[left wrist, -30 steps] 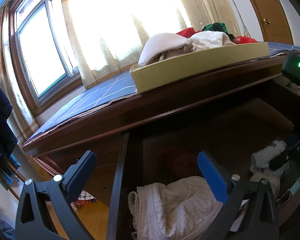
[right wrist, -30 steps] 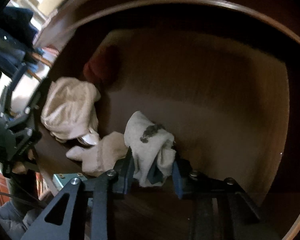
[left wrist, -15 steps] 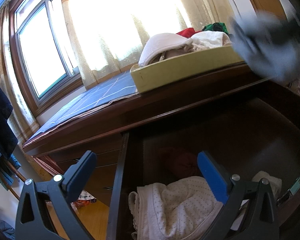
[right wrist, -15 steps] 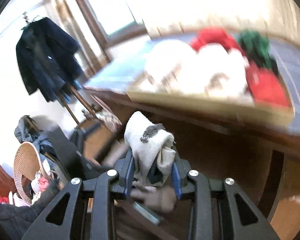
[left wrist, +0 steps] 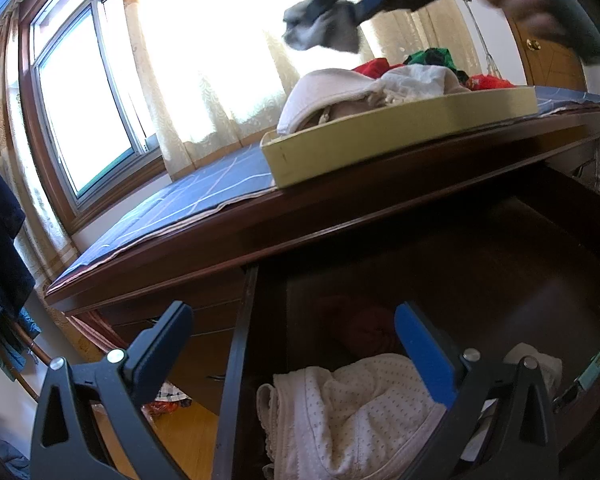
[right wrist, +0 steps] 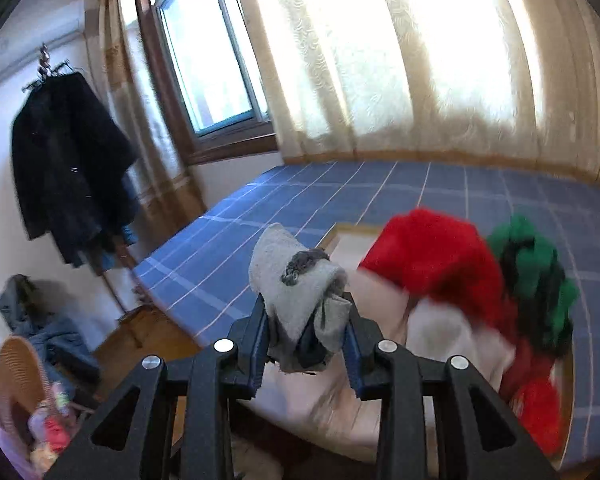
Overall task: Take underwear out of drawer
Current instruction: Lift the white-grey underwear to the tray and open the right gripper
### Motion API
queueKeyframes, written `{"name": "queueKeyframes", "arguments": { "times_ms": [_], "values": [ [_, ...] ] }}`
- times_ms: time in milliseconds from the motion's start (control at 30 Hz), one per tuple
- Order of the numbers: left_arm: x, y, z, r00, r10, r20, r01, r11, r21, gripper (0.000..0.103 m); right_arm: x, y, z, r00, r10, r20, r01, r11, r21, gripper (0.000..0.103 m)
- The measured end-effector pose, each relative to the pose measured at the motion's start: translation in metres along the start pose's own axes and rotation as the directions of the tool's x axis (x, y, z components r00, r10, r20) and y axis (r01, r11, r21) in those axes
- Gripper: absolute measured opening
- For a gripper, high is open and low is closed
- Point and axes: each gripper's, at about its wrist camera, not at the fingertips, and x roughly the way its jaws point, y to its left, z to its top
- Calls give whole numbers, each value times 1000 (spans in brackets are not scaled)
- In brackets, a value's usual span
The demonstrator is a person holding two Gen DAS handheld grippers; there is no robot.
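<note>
My right gripper (right wrist: 306, 340) is shut on a grey piece of underwear (right wrist: 300, 292) and holds it above the yellow tray (right wrist: 332, 236) on the desk top; it also shows high up in the left wrist view (left wrist: 324, 32). My left gripper (left wrist: 292, 344) is open and empty at the front of the open drawer (left wrist: 236, 360). White dotted underwear (left wrist: 352, 412) lies in the drawer under it, with a dark red piece (left wrist: 364, 328) behind and a white piece (left wrist: 536, 364) to the right.
The yellow tray (left wrist: 400, 136) holds white, red and green clothes and stands on a blue checked cloth (left wrist: 188, 196). A window with curtains (right wrist: 340, 60) is behind. A dark coat (right wrist: 68, 168) hangs at the left, with a wicker basket (right wrist: 16, 384) on the floor.
My right gripper has lifted the grey underwear out of the drawer and up over the tray on the desk. My left gripper has stayed still and open.
</note>
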Motion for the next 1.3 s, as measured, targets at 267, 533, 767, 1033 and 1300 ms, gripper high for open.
{"name": "queueKeyframes", "arguments": {
  "times_ms": [267,533,767,1033,1300],
  "values": [
    [0,1,0,1000,-7,-2,7,1000,-2,103,76,-5,36,988,-134,-81,132,991,-29,35],
    [0,2,0,1000,-11,1,11,1000,-5,103,131,-8,35,963,-223,-149,216,974,-61,35],
    [1,3,-1,1000,-19,-3,18,1000,-7,103,157,-19,32,953,-199,-229,204,979,-3,35],
    [6,6,0,999,-17,-27,16,999,-33,103,158,-28,29,953,-156,-260,178,982,62,44],
    [6,8,0,999,-20,-47,18,999,-51,103,111,-25,31,992,-59,-108,70,992,109,59]
  ]
}}
